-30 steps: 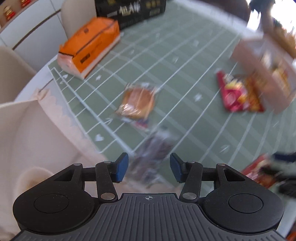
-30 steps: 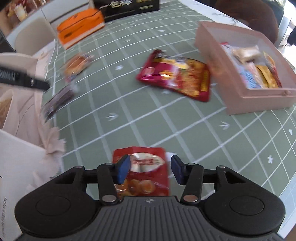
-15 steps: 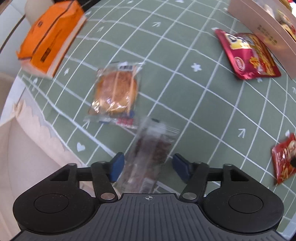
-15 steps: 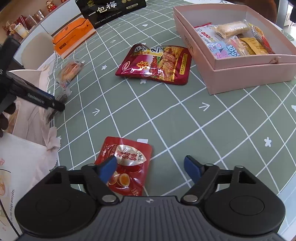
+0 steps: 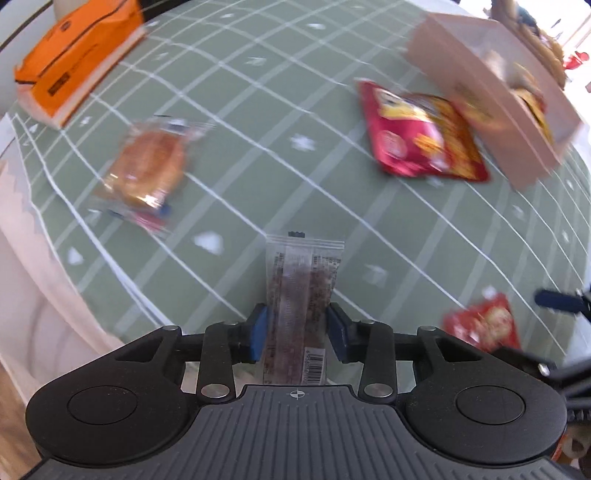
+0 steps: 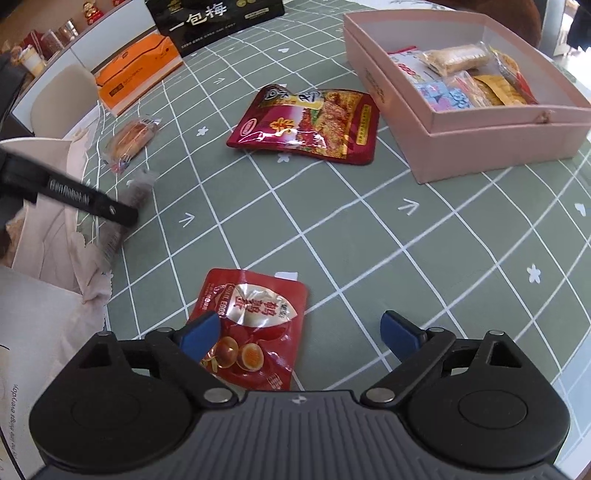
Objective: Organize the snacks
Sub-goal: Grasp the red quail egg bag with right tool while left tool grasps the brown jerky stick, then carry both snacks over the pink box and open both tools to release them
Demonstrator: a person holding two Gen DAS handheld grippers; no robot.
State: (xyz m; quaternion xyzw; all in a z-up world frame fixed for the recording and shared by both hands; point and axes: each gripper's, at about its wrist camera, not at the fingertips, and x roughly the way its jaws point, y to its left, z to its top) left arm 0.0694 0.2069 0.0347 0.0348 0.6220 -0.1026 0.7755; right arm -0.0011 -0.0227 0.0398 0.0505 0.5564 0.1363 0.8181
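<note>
My left gripper (image 5: pixel 297 334) is shut on a clear packet of dark snack bar (image 5: pixel 301 291) and holds it lifted above the green grid tablecloth (image 5: pixel 258 110). My right gripper (image 6: pixel 301 334) is open above a small red quail-egg pouch (image 6: pixel 251 325), which lies between its fingers and also shows in the left wrist view (image 5: pixel 484 326). A large red snack bag (image 6: pixel 306 125) lies mid-table next to a pink box (image 6: pixel 476 144) holding several snacks. A wrapped bun (image 6: pixel 129 138) lies at the left. The left gripper shows in the right wrist view (image 6: pixel 74 195) at the left edge.
An orange tissue pack (image 6: pixel 136 79) and a black box with Chinese lettering (image 6: pixel 214 22) stand at the far edge. A pale chair (image 6: pixel 59 96) and white paper (image 6: pixel 33 332) lie off the table's left side.
My left gripper has closed on the snack bar packet and lifted it off the cloth. My right gripper has opened wider over the red pouch.
</note>
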